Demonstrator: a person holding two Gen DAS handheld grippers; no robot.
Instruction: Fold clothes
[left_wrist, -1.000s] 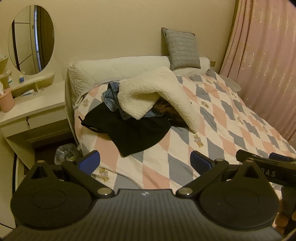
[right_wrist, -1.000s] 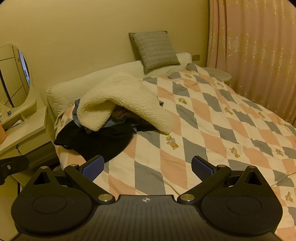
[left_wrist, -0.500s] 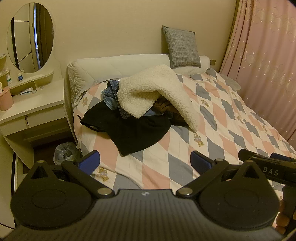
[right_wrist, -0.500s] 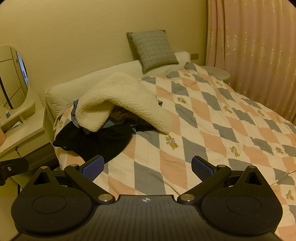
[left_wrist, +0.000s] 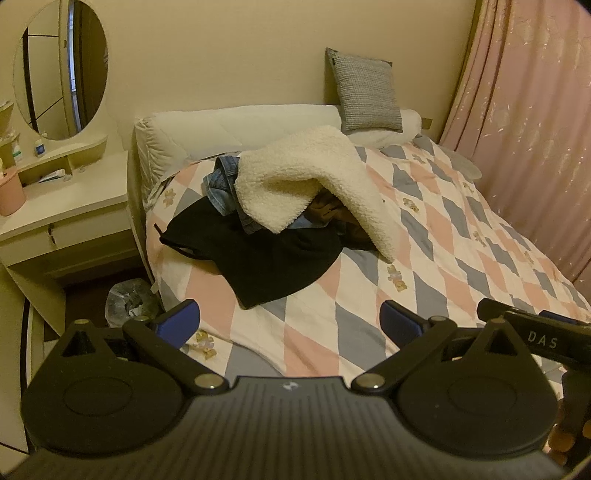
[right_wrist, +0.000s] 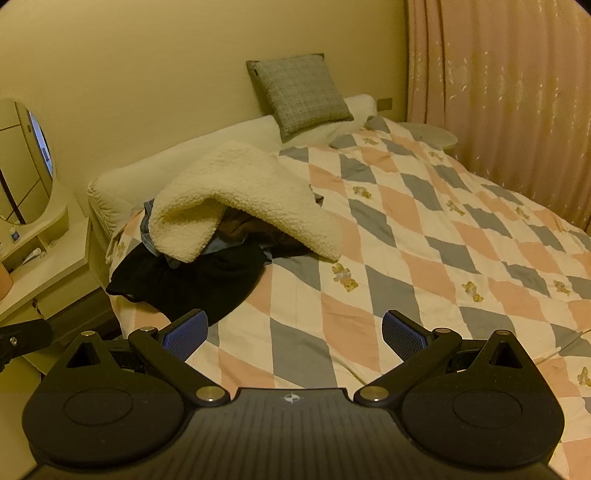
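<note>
Left tongs (left_wrist: 290, 321): spread wide, blue pads apart and pinching nothing — held over the near edge of the bed, well short of the clothes.
Right tongs (right_wrist: 295, 334): also spread wide and empty, over the near part of the quilt; their black body also shows at the right edge of the left wrist view.
Quilt (right_wrist: 424, 266): a pink, grey and white diamond pattern with small bears, covering the bed; bare across its near and right parts.
Bin bag (left_wrist: 127, 301): clear plastic, on the floor beside the bed's left edge.
Black garment (left_wrist: 266, 258): lowest and nearest of the pile, spread flat on the left part of the quilt, one edge towards the tongs.
Denim garment (left_wrist: 221, 184): crumpled, lying on the black one, partly under the fleece.
Brown garment (left_wrist: 328, 214): dark, mostly hidden beneath the fleece arch.
Cream fleece (left_wrist: 306, 177): topmost — draped in a hump over the pile, its right end touching the quilt.
Dressing table (left_wrist: 66, 206): left of the bed, carrying a pink cup (left_wrist: 11, 190) and an oval mirror (left_wrist: 61, 66).
White bolster (left_wrist: 240, 122): along the bed's head, against the wall.
Grey cushion (left_wrist: 364, 96): propped upright on the bolster.
Pink curtain (left_wrist: 532, 110): on the far right side.
</note>
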